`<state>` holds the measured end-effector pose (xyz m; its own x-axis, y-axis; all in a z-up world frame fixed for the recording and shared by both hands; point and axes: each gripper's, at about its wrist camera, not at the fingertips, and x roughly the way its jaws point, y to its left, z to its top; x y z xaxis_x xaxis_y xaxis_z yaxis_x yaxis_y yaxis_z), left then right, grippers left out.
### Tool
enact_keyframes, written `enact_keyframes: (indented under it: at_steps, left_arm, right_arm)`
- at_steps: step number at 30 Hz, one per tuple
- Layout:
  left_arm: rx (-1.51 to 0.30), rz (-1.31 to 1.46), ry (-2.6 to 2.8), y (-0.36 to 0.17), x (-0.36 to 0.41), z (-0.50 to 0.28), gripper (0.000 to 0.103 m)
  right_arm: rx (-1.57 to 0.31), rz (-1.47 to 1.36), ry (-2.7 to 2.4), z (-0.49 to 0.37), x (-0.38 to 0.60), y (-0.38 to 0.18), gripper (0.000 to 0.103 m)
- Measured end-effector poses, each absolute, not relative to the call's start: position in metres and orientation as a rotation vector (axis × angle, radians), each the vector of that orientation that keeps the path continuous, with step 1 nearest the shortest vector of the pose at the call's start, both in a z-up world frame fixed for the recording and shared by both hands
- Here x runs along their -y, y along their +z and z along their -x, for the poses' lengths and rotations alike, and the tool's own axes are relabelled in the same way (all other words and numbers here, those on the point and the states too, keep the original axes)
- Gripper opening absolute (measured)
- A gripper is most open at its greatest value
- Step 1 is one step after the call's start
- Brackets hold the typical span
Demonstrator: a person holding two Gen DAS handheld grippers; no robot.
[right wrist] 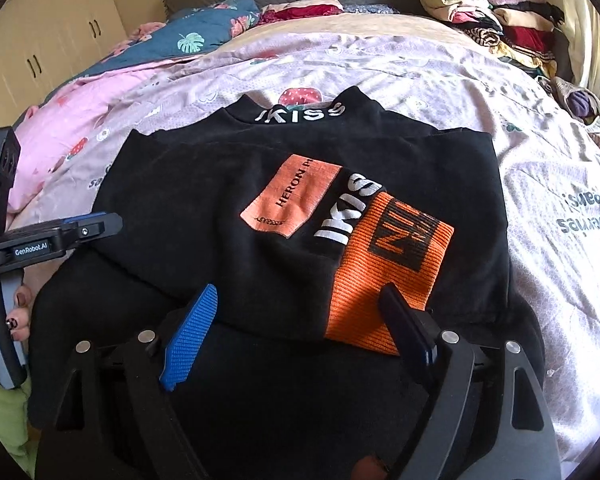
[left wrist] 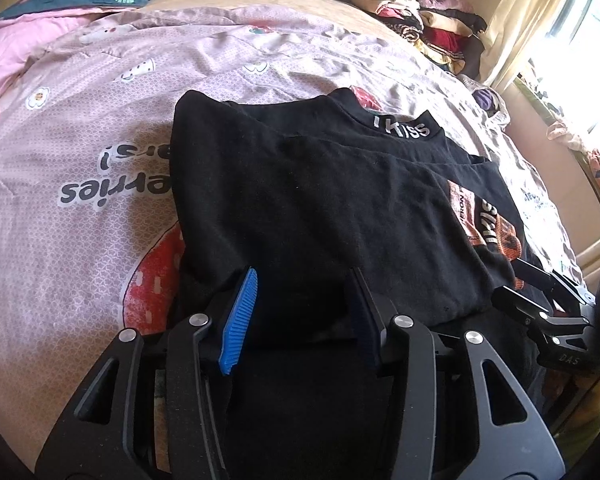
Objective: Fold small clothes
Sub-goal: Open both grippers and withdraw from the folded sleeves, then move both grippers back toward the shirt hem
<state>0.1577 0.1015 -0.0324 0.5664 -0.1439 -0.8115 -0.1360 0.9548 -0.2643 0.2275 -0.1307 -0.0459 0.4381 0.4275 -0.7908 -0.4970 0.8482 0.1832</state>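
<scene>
**Black "IKISS" top lies folded mid-bed**

The black top [right wrist: 228, 200] lies at frame centre on the pink bedspread [left wrist: 80, 128]; its collar reads "IKISS", an orange patch [right wrist: 288, 196] "HERON". Left gripper [left wrist: 300, 312] and right gripper [right wrist: 296, 320] stand with fingers parted over its near edge, gripping nothing. The left gripper's body reads "GenRobot.AI".

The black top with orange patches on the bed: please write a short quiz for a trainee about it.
1. True or false: the black cotton top with orange patches lies on a pink printed quilt.
2. Which word is printed in white on the collar? A) IKISS B) HERON
3. Is the right gripper gripping the cloth?

Key: 1 true. 2 A. 3 No, its jaws stand open over the near hem.
</scene>
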Motion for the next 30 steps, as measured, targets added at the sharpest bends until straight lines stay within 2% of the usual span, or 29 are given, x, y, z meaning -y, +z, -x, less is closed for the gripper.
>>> enact_keyframes:
  at_steps: [2, 4, 10, 15, 19, 21, 30]
  left_arm:
    - [-0.967, 0.325, -0.011, -0.030, -0.101, -0.156, 0.047]
    - [-0.951, 0.328, -0.016, -0.026, -0.099, -0.154, 0.055]
    - [-0.942, 0.331, -0.013, -0.020, -0.095, -0.151, 0.066]
    - [-0.924, 0.338, -0.009, -0.011, -0.094, -0.150, 0.081]
    - [-0.910, 0.348, -0.013, -0.004, -0.095, -0.147, 0.087]
    - [-0.902, 0.346, -0.011, 0.000, -0.094, -0.146, 0.093]
    - [-0.852, 0.331, -0.016, 0.026, -0.085, -0.138, 0.093]
  right_arm:
    - [-0.953, 0.061, 0.584, -0.226, 0.132, -0.042, 0.082]
    - [-0.947, 0.044, 0.587, -0.225, 0.134, -0.039, 0.095]
    - [-0.932, 0.039, 0.591, -0.222, 0.135, -0.032, 0.097]
    - [-0.915, 0.040, 0.587, -0.220, 0.139, -0.025, 0.098]
    - [-0.897, 0.027, 0.581, -0.218, 0.143, -0.018, 0.098]
    - [-0.888, 0.019, 0.579, -0.217, 0.145, -0.013, 0.098]
    - [-0.813, -0.015, 0.588, -0.204, 0.154, 0.016, 0.098]
